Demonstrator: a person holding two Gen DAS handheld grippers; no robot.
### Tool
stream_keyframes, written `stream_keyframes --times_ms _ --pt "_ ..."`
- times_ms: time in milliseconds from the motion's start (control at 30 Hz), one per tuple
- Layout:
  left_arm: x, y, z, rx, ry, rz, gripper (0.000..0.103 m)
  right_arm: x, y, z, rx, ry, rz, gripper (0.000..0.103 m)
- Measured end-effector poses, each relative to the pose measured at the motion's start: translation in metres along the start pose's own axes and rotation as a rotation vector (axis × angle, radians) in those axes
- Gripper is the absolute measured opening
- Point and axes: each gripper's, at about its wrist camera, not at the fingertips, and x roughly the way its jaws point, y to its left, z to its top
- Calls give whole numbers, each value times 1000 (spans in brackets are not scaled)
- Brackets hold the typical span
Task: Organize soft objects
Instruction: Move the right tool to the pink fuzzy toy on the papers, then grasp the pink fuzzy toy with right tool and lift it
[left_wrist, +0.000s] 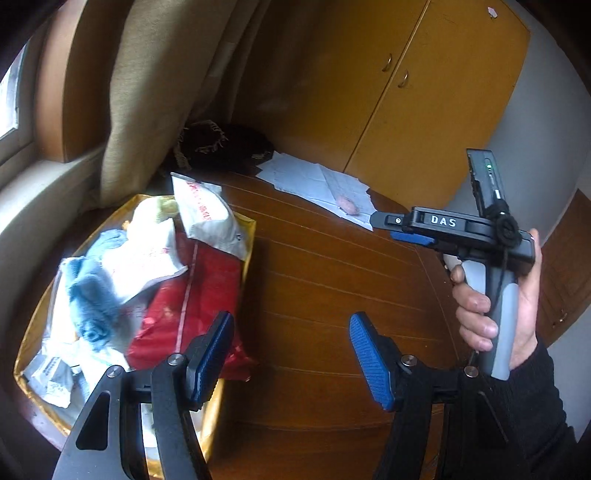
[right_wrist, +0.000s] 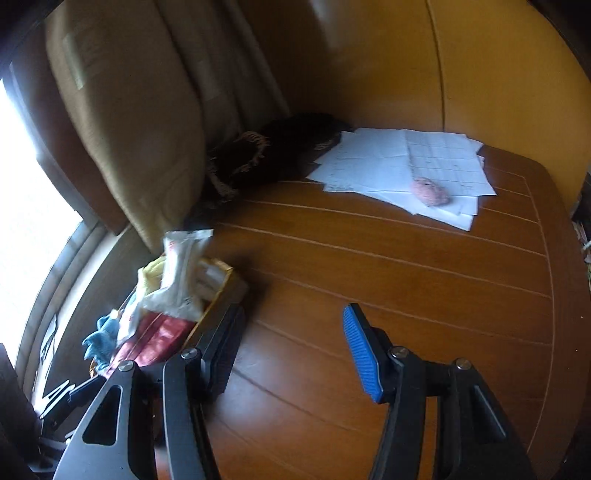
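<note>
Container: yellow-rimmed box (left_wrist: 243, 266) at the desk's left edge, near the window side; heaped above its rim.
Contents: red plastic bag (left_wrist: 207, 295) on the side toward the desk's middle; white printed plastic packets (left_wrist: 207, 214) on top, one sticking up at the far end; crumpled blue cloth (left_wrist: 94, 306) on the left; a pale yellow soft item (right_wrist: 151, 273) at the far end.
Outside container: small pink soft object (right_wrist: 430, 191) lying on loose white papers (right_wrist: 388, 162) at the desk's far right corner, well apart from the box.
Far edge: dark fringed cloth (right_wrist: 280, 147) bunched beside the papers, under the tan curtain (right_wrist: 140, 122).
Desk: brown wooden desk (right_wrist: 369, 280), inlaid lines, bare in the middle.
Left gripper (left_wrist: 291, 354): jaws apart, nothing between them, over the desk's near edge just beside the box.
Right gripper (right_wrist: 291, 350): jaws apart, holding nothing, above the bare middle; the person's right hand (left_wrist: 498, 306) wraps its handle.
</note>
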Motion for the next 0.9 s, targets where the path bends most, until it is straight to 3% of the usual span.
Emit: stream_keyframes --times_ms 133,300,467,567,600,633,767,833,900 --pt "17 -16 11 45 -20 1 69 21 -49 36 42 -18 -113 55" --pt "30 -20 16 55 -28 -49 69 74 -105 86 107 -6 -199 55" --pt "33 -20 23 74 -27 -77 69 122 -143 121 184 31 -165 51" --pt "36 -19 26 73 -23 -74 69 146 -148 132 154 50 -221 51" --pt "36 -19 26 71 -20 -71 69 150 -149 131 167 50 -208 48" --pt "36 -18 26 65 -17 -68 69 155 -149 130 174 68 -193 38" --pt "34 -15 24 42 -4 -72 69 154 -136 124 108 69 -253 29" --pt "29 -16 22 37 -3 -77 69 144 -126 118 93 77 -245 1" --pt "24 -17 18 31 -3 -80 69 127 -112 107 90 86 -206 0"
